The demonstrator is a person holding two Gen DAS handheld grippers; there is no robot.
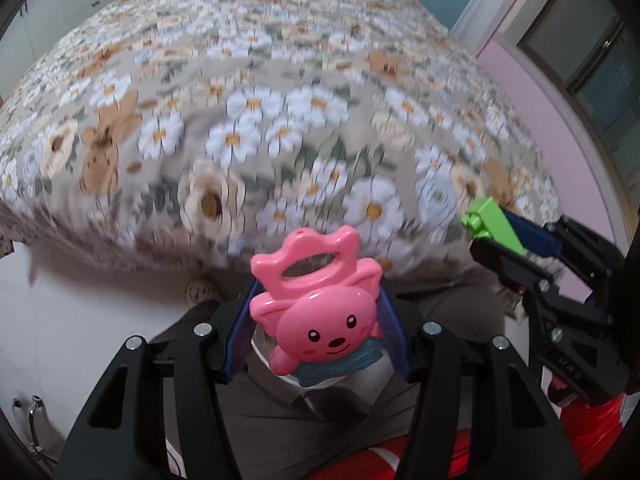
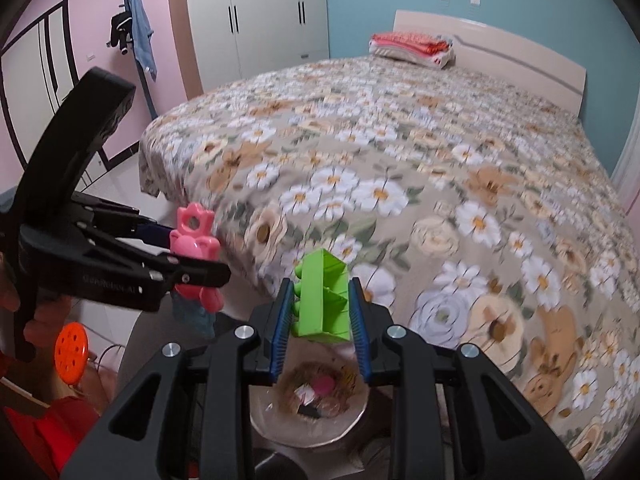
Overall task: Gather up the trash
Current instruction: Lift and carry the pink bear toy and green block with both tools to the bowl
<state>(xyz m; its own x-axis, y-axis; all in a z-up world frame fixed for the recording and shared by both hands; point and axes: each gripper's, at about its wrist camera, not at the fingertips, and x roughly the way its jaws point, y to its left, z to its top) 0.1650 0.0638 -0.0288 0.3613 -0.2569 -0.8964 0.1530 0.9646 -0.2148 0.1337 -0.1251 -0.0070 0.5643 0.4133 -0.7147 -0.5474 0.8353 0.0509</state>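
Right wrist view: right gripper pinches a green block, left gripper clamps a pink toy; both hover above the bin, undropped.

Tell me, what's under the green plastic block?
Below the green plastic block, held in the right gripper, sits a round clear-lined bin holding a pink blob, paper scraps and brownish fluff. The gripper's black arms cover the bin's sides.

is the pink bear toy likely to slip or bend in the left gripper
The pink bear toy looks like glossy moulded plastic, so probably stiff, light and a bit slippery. The left gripper clamps its sides, while the handle sticks out beyond the fingers, so it might pivot.
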